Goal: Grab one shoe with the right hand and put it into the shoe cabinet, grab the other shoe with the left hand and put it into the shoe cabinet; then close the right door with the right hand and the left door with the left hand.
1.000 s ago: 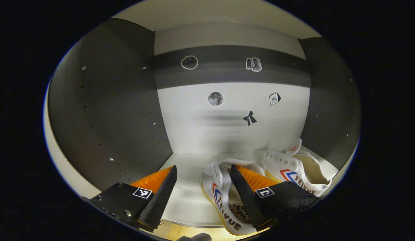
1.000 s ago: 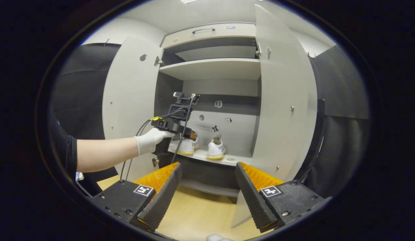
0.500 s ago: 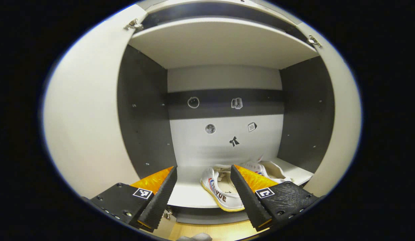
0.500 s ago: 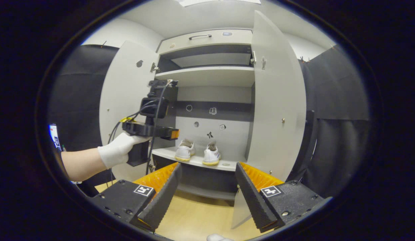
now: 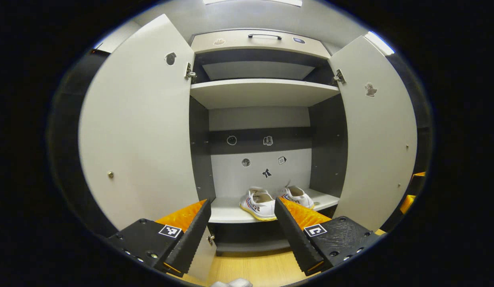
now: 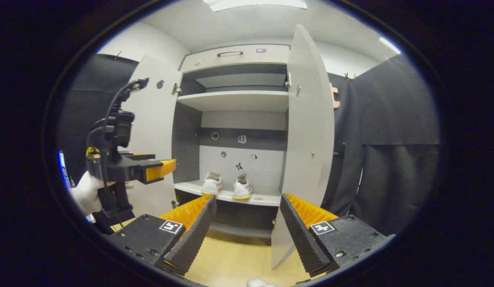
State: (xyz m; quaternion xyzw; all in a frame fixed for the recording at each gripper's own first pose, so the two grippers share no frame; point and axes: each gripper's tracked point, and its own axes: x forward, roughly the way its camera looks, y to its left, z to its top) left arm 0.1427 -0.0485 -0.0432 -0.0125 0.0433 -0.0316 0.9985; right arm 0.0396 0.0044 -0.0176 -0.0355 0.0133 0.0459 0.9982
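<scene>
I judge both shoes are stowed, so the step in hand is closing the doors, right one first. The shoe cabinet (image 5: 266, 91) stands wide open. Its right door (image 6: 308, 131) hangs edge-on just ahead of my right gripper (image 6: 247, 227), whose fingers are spread apart and empty. To do this well I'd bring that gripper round to the door's outer face, push flat against the panel well away from the hinge, and follow the swing through without hooking the edge between the fingers. The left door (image 5: 141, 131) comes after; my left gripper (image 5: 242, 231) is also apart and holds nothing, and in the right gripper view it sits just in front of that door, in a gloved hand (image 6: 87, 193).

Inside, the lower shelf (image 5: 231, 211) carries the pair: the left shoe (image 5: 258, 201) and the right shoe (image 5: 298, 196) side by side, close together, toes toward the back, well inside the front lip so neither should foul a door. The upper shelf (image 5: 262, 91) has nothing on it that I can see.
</scene>
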